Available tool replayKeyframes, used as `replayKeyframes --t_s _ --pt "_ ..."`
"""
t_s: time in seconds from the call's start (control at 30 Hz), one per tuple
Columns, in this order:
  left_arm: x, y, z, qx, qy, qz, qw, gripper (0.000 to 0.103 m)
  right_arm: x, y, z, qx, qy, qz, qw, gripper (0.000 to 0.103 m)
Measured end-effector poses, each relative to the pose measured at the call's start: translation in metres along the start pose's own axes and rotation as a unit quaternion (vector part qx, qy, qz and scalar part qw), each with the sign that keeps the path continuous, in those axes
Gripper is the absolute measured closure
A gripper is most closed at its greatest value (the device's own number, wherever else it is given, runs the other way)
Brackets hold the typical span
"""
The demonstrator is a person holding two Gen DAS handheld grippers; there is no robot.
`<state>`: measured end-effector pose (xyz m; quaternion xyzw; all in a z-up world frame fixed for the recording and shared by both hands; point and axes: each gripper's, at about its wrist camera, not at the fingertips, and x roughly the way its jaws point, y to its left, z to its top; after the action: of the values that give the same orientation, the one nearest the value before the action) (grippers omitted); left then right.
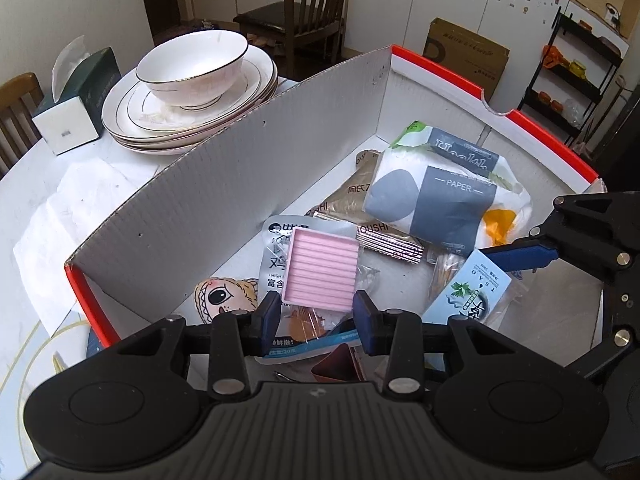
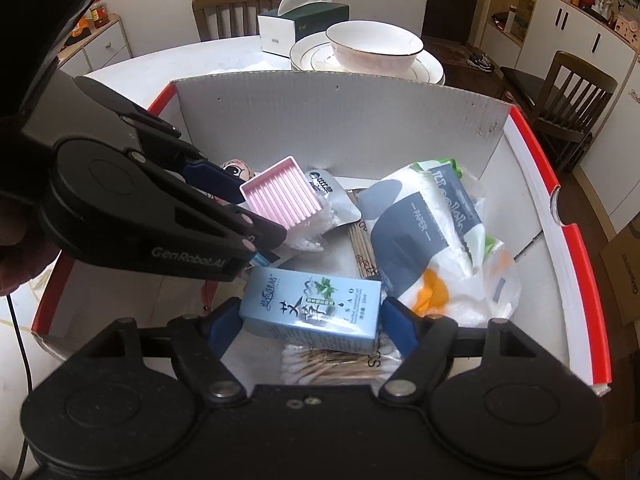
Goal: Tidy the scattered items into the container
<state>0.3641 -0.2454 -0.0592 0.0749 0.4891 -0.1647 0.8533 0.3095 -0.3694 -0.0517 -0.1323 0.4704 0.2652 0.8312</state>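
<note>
Left gripper jaws grasp pink tray over box; right gripper jaws released, blue carton crosswise between.

We see corrugated card box w/ matt grey walls, ribbed pink plastic tray, glossy china bowl, crinkly plastic tissue pack.

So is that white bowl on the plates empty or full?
Empty. The white bowl sits upright on the stacked plates, and its inside shows bare white.

Pink ribbed tray, red-rimmed white box
</note>
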Motion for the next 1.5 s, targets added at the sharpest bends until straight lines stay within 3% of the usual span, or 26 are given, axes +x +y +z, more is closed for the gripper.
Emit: replayKeyframes --t_s 0.43,0.53,0.87,1.17,1.4,1.5 --pt "-0.028 -0.003 -0.009 0.002 -0.039 -0.003 0.9992 0.056 -0.026 -0.002 -0.003 0.013 -0.024 0.006 1.0 0.02" --pt "-0.037 -0.001 -0.012 -0.009 -0.05 0.003 0.9987 0.047 -0.036 -0.002 -0.004 0.016 -0.034 0.007 0.999 0.02" --pt "-0.072 0.001 -0.027 -0.018 -0.093 0.008 0.9955 0.047 -0.067 0.004 -0.007 0.033 -0.077 0.0 0.996 0.017" --pt "-0.107 -0.002 -0.049 -0.011 -0.128 -0.012 0.9916 0.042 -0.093 0.013 -0.014 0.052 -0.114 -0.015 0.992 0.013" --pt "-0.129 -0.002 -0.067 -0.012 -0.148 -0.012 0.9889 0.034 -0.108 0.016 -0.026 0.077 -0.138 -0.027 0.987 0.01" --pt "-0.138 -0.002 -0.075 -0.009 -0.151 -0.013 0.9883 0.028 -0.114 0.02 -0.032 0.087 -0.153 -0.031 0.984 0.004"
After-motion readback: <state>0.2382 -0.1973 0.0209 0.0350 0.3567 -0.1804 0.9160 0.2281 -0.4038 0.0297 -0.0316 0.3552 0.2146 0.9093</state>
